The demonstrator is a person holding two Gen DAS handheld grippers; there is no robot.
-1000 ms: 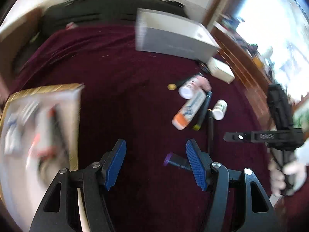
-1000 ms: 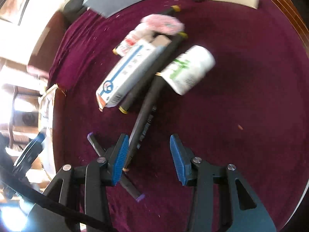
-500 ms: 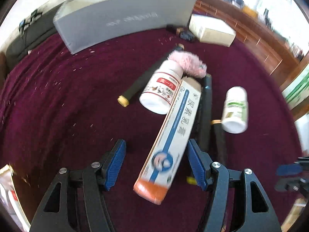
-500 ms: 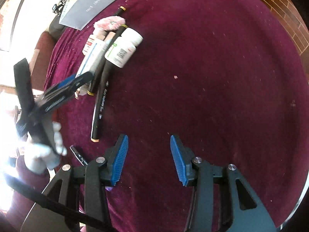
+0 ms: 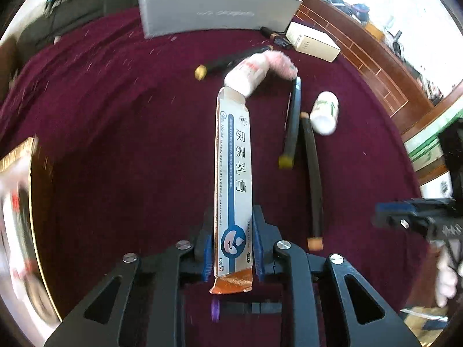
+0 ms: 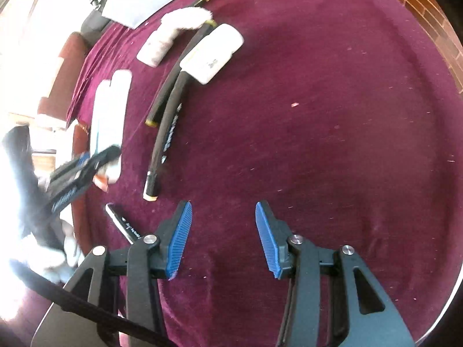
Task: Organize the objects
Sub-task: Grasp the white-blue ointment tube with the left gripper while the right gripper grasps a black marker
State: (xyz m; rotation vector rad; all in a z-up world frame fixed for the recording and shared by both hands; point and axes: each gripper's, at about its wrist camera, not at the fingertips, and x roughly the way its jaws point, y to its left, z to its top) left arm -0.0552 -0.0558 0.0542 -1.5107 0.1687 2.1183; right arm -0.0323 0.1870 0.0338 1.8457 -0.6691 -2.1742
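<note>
My left gripper [image 5: 231, 237] is shut on the near end of a long white, blue and orange ointment box [image 5: 233, 173], which points away from me over the maroon cloth. The same box [image 6: 108, 110] and the left gripper [image 6: 84, 164] show at the left of the right wrist view. My right gripper [image 6: 221, 237] is open and empty above bare cloth. On the cloth lie a white bottle with a red label [image 5: 246, 75], a pink fluffy thing [image 5: 282, 63], a green-labelled white bottle [image 5: 324, 112] and two black markers [image 5: 292, 121] [image 5: 314, 179].
A large grey box [image 5: 214, 8] and a small white box [image 5: 312, 42] stand at the back. A gold-rimmed tray [image 5: 20, 217] with items is at the left. A purple-capped marker [image 5: 246, 308] lies under my left gripper. A third black marker [image 5: 231, 60] lies behind the bottle.
My left gripper swung from the tray side to the pile, closed on the ointment box and drew it away from the bottles. My right gripper pulled back from the markers and stayed open.
</note>
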